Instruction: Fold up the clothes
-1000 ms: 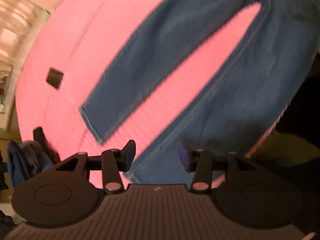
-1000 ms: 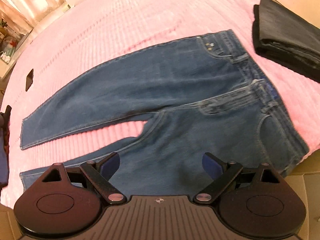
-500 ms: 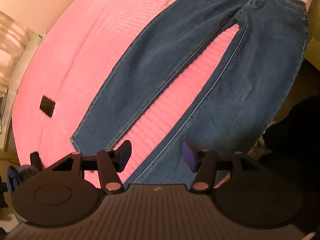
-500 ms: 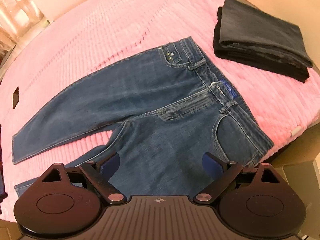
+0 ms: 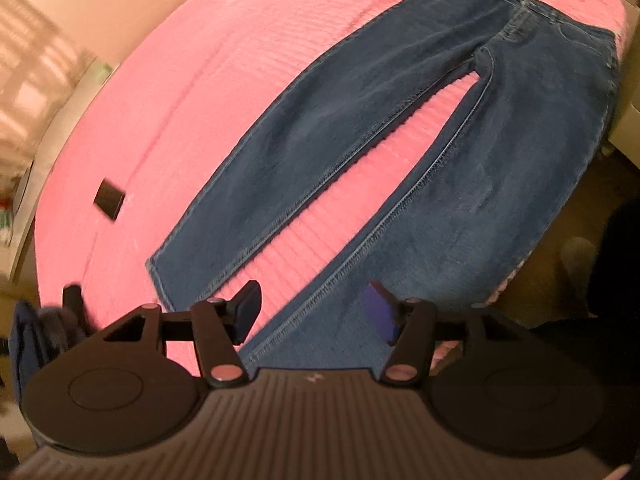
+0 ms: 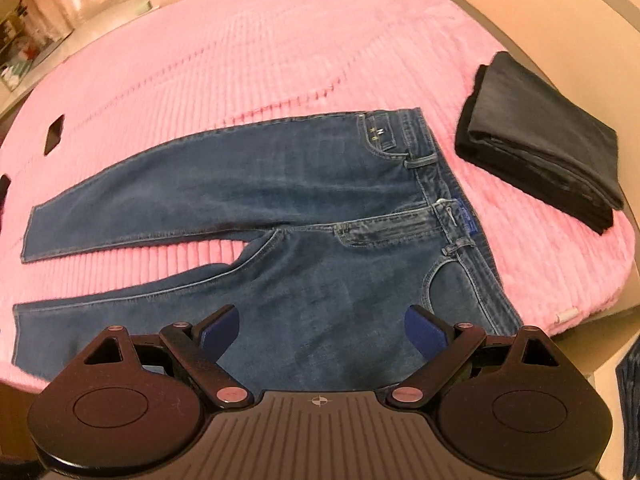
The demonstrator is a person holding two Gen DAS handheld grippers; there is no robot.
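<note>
Both cameras had pulled back over the last second, so the jeans [image 6: 304,216] lay flat and spread-legged on the pink bedspread [image 6: 248,52], folded dark clothes [image 6: 540,160] beside the waistband, while left gripper [image 5: 310,312] and right gripper [image 6: 322,334] hovered wide-jawed, empty.

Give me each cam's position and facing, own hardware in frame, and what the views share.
Left wrist: sits on the left gripper, above the hem end, looking up the legs of the jeans toward the waistband; its own open fingers show.
Right wrist: sits on the right gripper, above the near hip, looking across the waistband to the folded dark stack; open fingers show.
Shared: the jeans, pink bedcover, small black object.
</note>
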